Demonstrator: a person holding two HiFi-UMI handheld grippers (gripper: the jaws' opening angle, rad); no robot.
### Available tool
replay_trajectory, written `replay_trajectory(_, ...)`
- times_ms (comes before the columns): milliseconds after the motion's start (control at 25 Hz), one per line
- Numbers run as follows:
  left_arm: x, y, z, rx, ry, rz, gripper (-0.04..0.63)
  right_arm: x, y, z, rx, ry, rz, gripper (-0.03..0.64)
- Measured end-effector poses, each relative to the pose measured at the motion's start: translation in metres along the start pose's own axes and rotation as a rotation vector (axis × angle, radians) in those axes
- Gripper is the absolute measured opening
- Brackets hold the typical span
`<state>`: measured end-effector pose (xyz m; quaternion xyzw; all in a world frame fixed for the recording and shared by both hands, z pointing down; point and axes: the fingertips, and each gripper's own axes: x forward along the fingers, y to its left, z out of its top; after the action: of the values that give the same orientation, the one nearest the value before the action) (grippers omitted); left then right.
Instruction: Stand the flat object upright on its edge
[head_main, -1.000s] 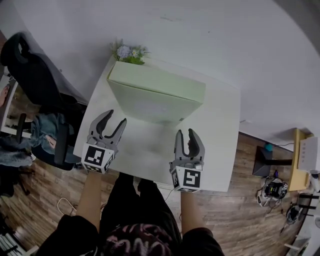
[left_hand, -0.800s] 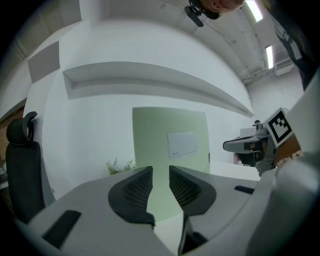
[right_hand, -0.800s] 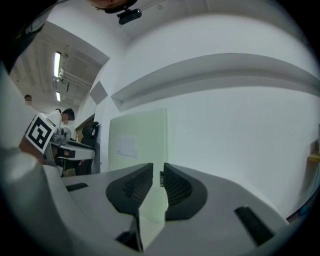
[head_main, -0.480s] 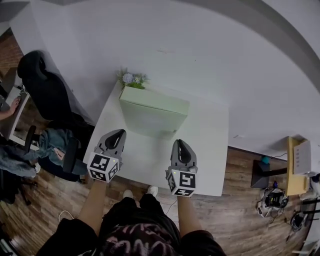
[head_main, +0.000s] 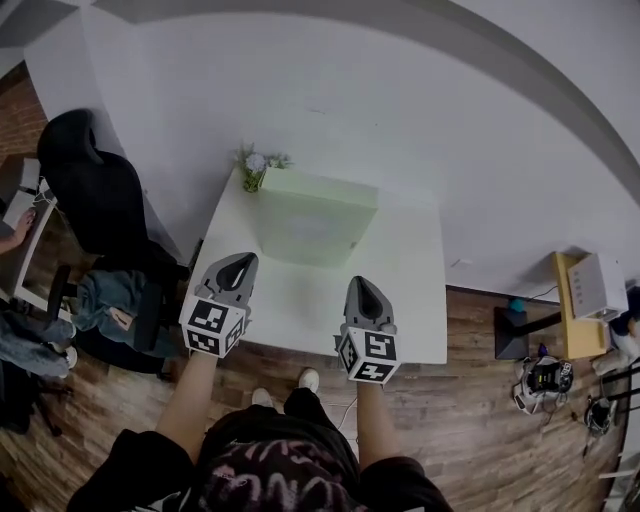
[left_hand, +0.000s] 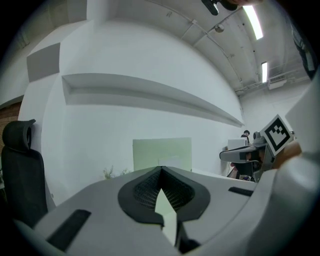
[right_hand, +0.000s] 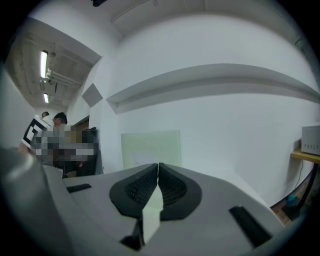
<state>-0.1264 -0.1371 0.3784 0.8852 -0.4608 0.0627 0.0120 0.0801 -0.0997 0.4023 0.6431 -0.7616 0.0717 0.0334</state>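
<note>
While the flat pale-green rectangular box (head_main: 318, 218) stands on edge at the white counter's (head_main: 412, 300) far side, your left gripper (head_main: 241, 263) and right gripper (head_main: 359, 285) have just closed, both empty.

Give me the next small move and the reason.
Probably draw both grippers away and leave the box alone: it already stands on its edge on the table, and the left gripper and right gripper, jaws just closed on nothing, are clear of it.

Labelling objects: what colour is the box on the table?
Pale green; the box shows best in head view.
</note>
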Motion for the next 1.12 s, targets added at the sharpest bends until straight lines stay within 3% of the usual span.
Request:
replay_trajectory(280,-0.017,-0.013,0.020,0.042,-0.031,-0.034,0.014,-0.024,0.012,0.015,-0.051,-0.016,-0.037,0.025)
replay_trajectory(840,-0.019,-0.002,0.029,0.017,-0.030,0.083,0.014,-0.024,-0.018,0.018,-0.058,-0.009,-0.027,0.025)
replay_trajectory(1120,-0.020,-0.002,0.023,-0.004,-0.027,0.103,0.014,-0.023,-0.027,0.016,-0.073,-0.005,-0.030,0.025)
